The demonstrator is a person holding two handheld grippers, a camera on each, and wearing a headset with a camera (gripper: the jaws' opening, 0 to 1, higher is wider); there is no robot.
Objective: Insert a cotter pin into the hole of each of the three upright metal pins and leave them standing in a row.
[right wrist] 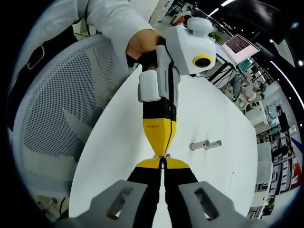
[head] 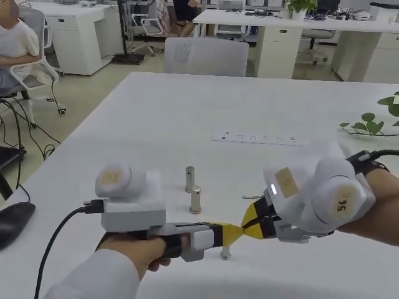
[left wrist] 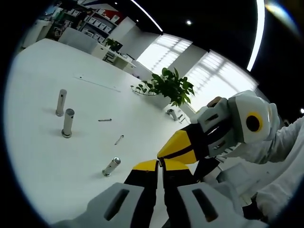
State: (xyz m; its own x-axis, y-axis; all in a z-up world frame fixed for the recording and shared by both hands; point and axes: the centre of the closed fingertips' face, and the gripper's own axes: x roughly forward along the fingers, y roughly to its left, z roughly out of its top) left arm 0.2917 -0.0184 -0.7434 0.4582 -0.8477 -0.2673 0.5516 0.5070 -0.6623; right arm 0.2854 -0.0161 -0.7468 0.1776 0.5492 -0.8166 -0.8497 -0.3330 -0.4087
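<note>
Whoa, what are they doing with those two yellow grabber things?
A person holds a gripper in each hand over a white table. The left gripper and right gripper are both shut and meet tip to tip, just above one metal pin. Two more pins stand upright further back. Loose cotter pins lie nearby. Whether one is pinched between the tips is too small to tell.

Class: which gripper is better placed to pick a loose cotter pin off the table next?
Right, probably: a cotter pin lies on the table just beyond the right gripper, while the left gripper would have to reach past it. Both jaws are shut.
</note>
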